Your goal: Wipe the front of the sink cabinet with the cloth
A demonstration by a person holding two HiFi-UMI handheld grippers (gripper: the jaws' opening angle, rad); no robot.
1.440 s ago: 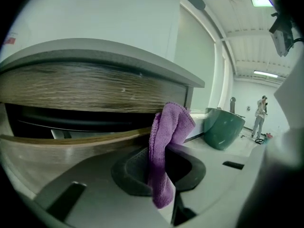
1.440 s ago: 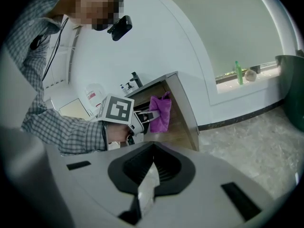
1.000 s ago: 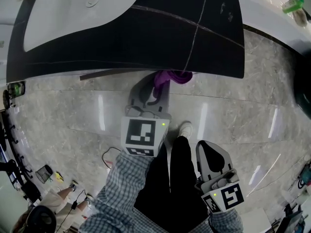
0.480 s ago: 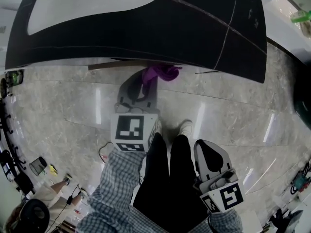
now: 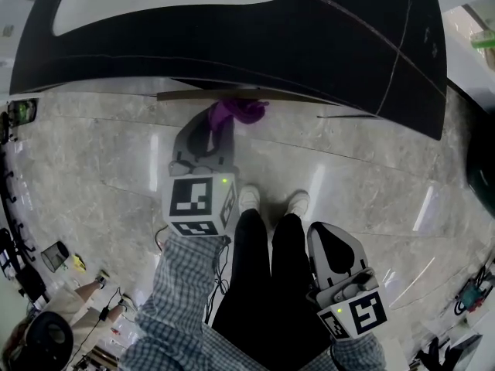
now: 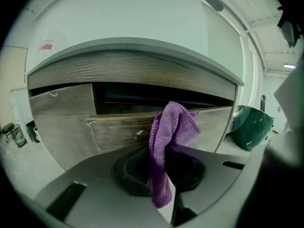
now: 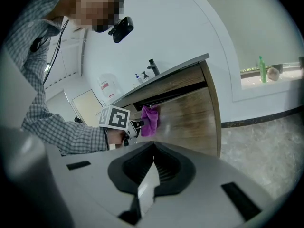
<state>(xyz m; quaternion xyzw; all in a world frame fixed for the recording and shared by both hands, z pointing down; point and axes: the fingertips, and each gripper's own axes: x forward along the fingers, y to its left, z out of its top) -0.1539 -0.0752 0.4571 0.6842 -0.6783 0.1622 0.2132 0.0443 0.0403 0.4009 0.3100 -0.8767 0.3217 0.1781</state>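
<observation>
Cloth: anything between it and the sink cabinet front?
Nothing visible. The cloth, clamped in the left tool, sits right at the wooden cabinet front, with no gap to be seen. Contact can't be confirmed.

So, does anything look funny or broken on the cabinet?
A little. The drawer front behind the purple cloth seems ajar, with a dark gap above it, and has small white scuffs. Nothing looks spilled.

The cloth [image 6: 173, 125] is looking soft and fuzzy, the cabinet front [image 6: 118, 127] matt grained wood, the stone-like floor [image 5: 116, 153] shining glossy.
</observation>
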